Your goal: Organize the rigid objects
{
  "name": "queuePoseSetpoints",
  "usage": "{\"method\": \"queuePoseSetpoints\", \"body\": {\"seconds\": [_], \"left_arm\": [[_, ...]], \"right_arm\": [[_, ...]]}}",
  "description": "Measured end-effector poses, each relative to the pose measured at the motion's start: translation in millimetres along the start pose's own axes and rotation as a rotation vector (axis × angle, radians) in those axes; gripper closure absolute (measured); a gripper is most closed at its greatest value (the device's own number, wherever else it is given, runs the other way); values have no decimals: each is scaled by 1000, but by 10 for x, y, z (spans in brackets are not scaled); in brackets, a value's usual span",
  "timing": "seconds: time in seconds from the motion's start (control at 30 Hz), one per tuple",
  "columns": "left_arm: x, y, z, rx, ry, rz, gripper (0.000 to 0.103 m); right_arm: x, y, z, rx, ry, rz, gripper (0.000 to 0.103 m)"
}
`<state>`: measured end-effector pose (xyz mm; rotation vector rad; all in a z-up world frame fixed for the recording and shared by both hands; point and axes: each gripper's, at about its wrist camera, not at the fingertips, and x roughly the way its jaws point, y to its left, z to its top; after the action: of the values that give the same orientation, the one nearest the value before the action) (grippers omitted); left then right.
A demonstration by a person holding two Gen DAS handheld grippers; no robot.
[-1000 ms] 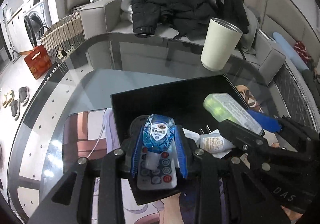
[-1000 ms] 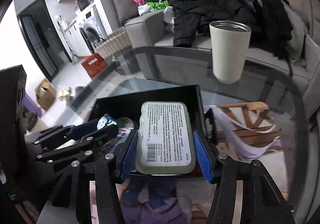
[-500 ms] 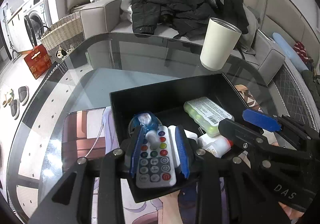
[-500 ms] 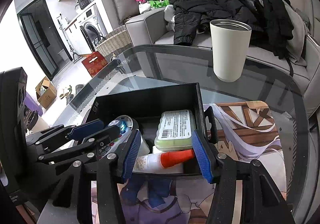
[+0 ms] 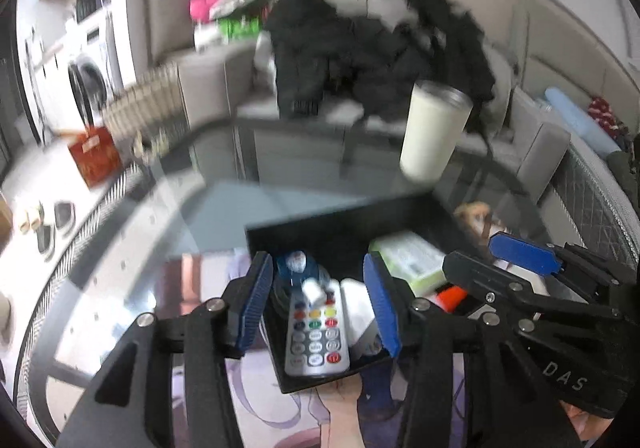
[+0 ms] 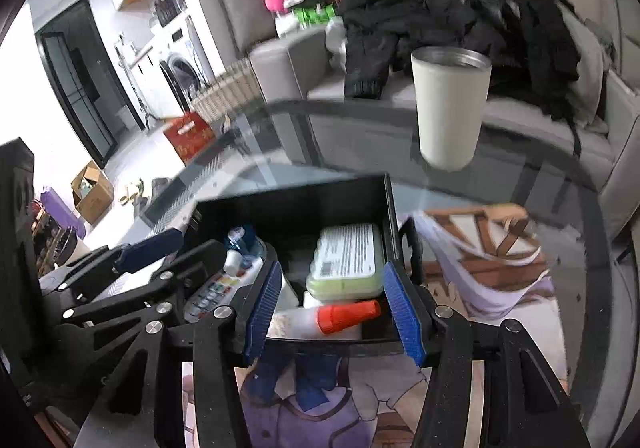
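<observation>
Room: a grey sofa (image 5: 540, 151) heaped with dark coats stands behind my glass table (image 5: 132, 248).
Left view, box: the black box (image 5: 332, 224) sits on the glass, a cream tumbler (image 5: 432, 131) well beyond it.
Left view, my left gripper (image 5: 320, 304): jaws opening, pads clear of the remote (image 5: 316, 336), which lies in the box beside a small blue bottle (image 5: 296, 268).
Right view, my right gripper (image 6: 334, 308): jaws apart, gripping nothing; it hovers over the box's near edge.
Right view, contents: a green case (image 6: 346, 260) lies in the box (image 6: 296, 203), an orange-capped tube (image 6: 336, 318) just in front of it.
</observation>
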<state>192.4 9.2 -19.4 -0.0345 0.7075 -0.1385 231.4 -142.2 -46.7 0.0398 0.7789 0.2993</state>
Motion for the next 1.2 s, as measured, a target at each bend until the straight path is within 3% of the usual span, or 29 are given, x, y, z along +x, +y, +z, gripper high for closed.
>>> {"method": "queuePoseSetpoints", "body": {"seconds": [0.17,0.23,0.3,0.37,0.43,0.73,0.9,1.0,1.1,1.2], "left_arm": [[-419,39,42,-2,-189,29,50],[-573,66,54,-25,-261,59,41],[-730,128,44,-73,-332,90,15],[-886,185,22,-106,-400,94,7],[-986,189,3,-97,-429,87,7],[-1181,73,-269,-28,-433,108,7],[-1284,40,-529,-50,-494,143,6],[-1273,89,-701,-88,-499,157,6],[-1191,152,-875,-128,-484,190,5],[-1059,127,-1037,-95,-437,215,5]], "right_arm": [[-519,187,-16,-64,-229,5,46],[-742,282,-52,-86,-334,-17,42],[-927,325,-91,-90,-416,-22,34],[-1110,332,-133,-80,-486,-7,16],[-1249,377,-155,-85,-528,1,13],[-1596,415,-420,-117,-546,31,13],[-1726,443,-698,-122,-587,46,12],[-1739,403,-888,-103,-602,49,3],[-1624,381,-1026,-126,-570,26,2],[-1480,308,-1149,-113,-528,-4,2]]}}
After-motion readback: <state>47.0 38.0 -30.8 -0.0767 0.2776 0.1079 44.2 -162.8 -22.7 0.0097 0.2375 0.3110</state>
